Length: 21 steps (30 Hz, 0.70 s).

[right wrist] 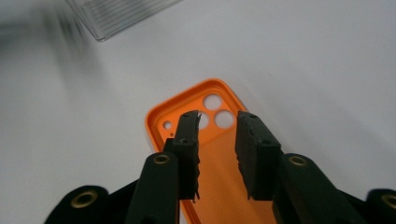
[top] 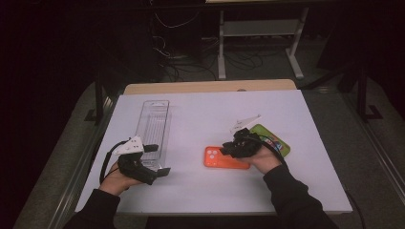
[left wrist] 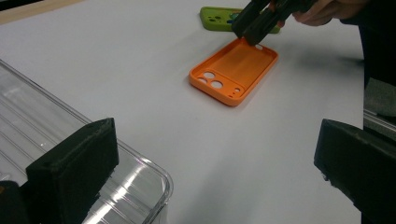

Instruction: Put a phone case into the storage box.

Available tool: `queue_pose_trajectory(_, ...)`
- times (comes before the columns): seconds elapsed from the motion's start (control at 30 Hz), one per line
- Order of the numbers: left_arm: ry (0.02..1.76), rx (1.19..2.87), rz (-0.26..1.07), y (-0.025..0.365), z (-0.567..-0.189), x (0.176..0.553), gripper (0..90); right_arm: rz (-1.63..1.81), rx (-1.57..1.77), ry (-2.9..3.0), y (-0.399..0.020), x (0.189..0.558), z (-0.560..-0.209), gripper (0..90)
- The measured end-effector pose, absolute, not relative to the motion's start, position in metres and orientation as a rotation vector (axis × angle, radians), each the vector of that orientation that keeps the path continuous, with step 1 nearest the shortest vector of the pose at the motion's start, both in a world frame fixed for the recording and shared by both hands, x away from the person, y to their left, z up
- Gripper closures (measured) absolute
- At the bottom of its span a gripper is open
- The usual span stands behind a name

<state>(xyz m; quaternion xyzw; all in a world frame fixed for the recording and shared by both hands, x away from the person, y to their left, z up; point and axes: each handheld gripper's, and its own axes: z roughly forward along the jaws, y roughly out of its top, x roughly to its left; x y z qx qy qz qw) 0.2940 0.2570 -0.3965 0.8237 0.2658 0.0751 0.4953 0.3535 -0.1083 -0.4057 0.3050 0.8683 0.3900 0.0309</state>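
An orange phone case [top: 215,157] lies inside-up on the white table, its camera holes toward the left in the high view. My right gripper [top: 224,151] hovers over its right end, jaws a little apart with nothing between them; in the right gripper view the case [right wrist: 184,105] shows just beyond the gripper [right wrist: 218,116]. A green phone case [top: 274,138] lies just behind my right hand. My left gripper [top: 160,160] stands open at the near end of a clear plastic tray [top: 155,124], holding nothing. The left gripper view shows the orange case [left wrist: 236,70] and my right gripper [left wrist: 250,28] above it.
The clear tray [left wrist: 28,121] runs lengthwise at the table's left, its near corner under my left jaws. The white sheet [top: 200,109] covers the tabletop, with a wooden strip at the far edge. Beyond it are a dark floor, cables and desk legs.
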Motion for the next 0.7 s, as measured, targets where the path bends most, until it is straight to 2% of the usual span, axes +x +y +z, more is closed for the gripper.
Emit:
queue_pose_trajectory(0.17,0.641,2.006,0.183,0.256,-0.396,0.294,0.0,1.234,1.001,2.624,-0.13,0.347,-0.399,48.4)
queue_pose_trajectory(0.2,0.641,2.006,0.183,0.256,-0.396,0.294,0.0,1.234,1.001,2.624,-0.13,0.347,-0.399,48.4)
queue_pose_trajectory(0.3,0.638,2.008,0.184,0.256,-0.396,0.294,0.0,1.266,1.044,2.55,-0.148,0.34,-0.397,31.8)
queue_pose_trajectory(0.47,0.633,2.013,0.189,0.257,-0.396,0.295,0.0,1.272,1.066,2.45,-0.169,0.326,-0.399,13.5)
queue_pose_trajectory(0.53,0.635,2.003,0.188,0.257,-0.396,0.295,0.0,1.285,1.068,2.412,-0.175,0.32,-0.4,10.5)
queue_pose_trajectory(0.6,0.632,1.999,0.189,0.257,-0.397,0.295,0.0,1.299,1.072,2.386,-0.18,0.314,-0.403,1.1)
queue_pose_trajectory(0.7,0.633,2.007,0.189,0.256,-0.397,0.295,0.0,1.303,1.077,2.374,-0.187,0.308,-0.406,0.0)
